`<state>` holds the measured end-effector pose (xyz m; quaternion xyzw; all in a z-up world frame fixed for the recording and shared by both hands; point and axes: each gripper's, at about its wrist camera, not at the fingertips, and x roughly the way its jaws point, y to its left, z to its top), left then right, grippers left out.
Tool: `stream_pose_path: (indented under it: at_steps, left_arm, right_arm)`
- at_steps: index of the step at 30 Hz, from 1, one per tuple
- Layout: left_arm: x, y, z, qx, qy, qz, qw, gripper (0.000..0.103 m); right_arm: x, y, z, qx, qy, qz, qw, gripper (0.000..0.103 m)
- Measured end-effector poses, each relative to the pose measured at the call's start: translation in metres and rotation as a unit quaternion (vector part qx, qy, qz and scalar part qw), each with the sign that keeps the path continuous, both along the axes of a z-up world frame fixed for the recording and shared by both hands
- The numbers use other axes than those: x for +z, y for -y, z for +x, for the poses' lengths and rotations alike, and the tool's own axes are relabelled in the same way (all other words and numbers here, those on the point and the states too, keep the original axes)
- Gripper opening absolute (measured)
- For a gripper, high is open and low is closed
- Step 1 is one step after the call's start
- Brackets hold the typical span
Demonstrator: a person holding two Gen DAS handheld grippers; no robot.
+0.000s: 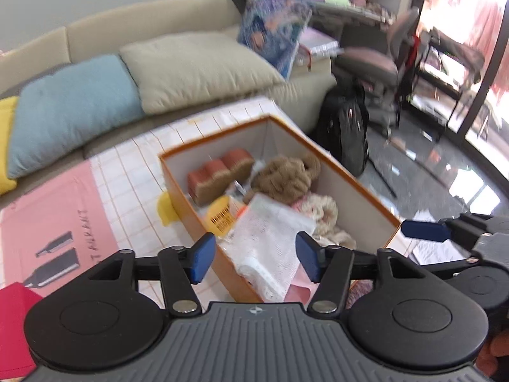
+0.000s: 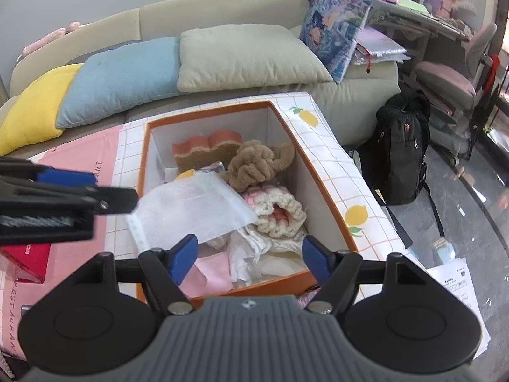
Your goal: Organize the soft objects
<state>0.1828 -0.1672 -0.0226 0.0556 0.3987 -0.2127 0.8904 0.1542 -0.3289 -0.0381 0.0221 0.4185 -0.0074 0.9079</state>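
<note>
An orange-rimmed box (image 1: pixel 350 200) (image 2: pixel 280 127) stands on the chequered tablecloth. Inside lie a brown plush (image 1: pixel 283 175) (image 2: pixel 254 165), a red and tan sponge-like piece (image 1: pixel 219 175) (image 2: pixel 203 149), a pink and white crochet item (image 1: pixel 321 210) (image 2: pixel 276 210) and a yellow item (image 1: pixel 221 213). A white mesh bag (image 1: pixel 270 238) (image 2: pixel 191 207) rests on top, draped over the box's near-left edge. My left gripper (image 1: pixel 254 259) hovers open above the bag, its pads clear of it. My right gripper (image 2: pixel 249 259) is open over the box's near end, holding nothing. Each gripper shows at the edge of the other's view.
A beige sofa (image 2: pixel 222 9) behind the table carries yellow, blue (image 2: pixel 121 76) and beige cushions. A black backpack (image 2: pixel 400 152) and an office chair (image 2: pixel 445 82) stand on the floor to the right, with papers (image 2: pixel 458 289) near the table's corner. A red box (image 1: pixel 12 324) sits at the left.
</note>
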Motion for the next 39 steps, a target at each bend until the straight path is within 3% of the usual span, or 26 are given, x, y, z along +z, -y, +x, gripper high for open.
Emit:
stream_pose_path:
  at_steps: [12, 16, 22, 24, 26, 31, 34, 39]
  left_arm:
    - [0.056, -0.041, -0.041, 0.039, 0.092, -0.045, 0.9940, 0.074]
    - [0.065, -0.059, -0.058, 0.049, 0.113, -0.037, 0.9917, 0.076]
    - [0.052, -0.092, -0.087, 0.075, 0.111, 0.015, 0.9908, 0.077]
    - [0.046, -0.105, -0.097, 0.088, 0.102, 0.021, 0.9907, 0.077]
    - [0.040, -0.119, -0.108, 0.105, 0.090, 0.021, 0.9902, 0.077]
    - [0.027, -0.144, -0.132, 0.169, 0.092, 0.036, 0.9807, 0.077]
    - [0.025, -0.155, -0.147, 0.205, 0.104, 0.023, 0.9729, 0.077]
    - [0.023, -0.163, -0.161, 0.242, 0.121, -0.017, 0.9626, 0.087]
  right_arm:
    - [0.028, -0.042, -0.021, 0.060, 0.029, -0.002, 0.998, 0.074]
    - [0.040, -0.052, -0.026, 0.071, 0.042, 0.003, 0.997, 0.075]
    - [0.052, -0.074, -0.033, 0.092, 0.057, 0.018, 0.994, 0.080]
    - [0.054, -0.081, -0.038, 0.092, 0.060, 0.027, 0.994, 0.087]
    - [0.053, -0.089, -0.044, 0.095, 0.056, 0.037, 0.993, 0.087]
    - [0.049, -0.108, -0.064, 0.090, 0.059, 0.042, 0.993, 0.090]
    - [0.048, -0.116, -0.081, 0.073, 0.074, 0.045, 0.994, 0.093]
    - [0.040, -0.131, -0.107, 0.076, 0.081, 0.025, 0.993, 0.094]
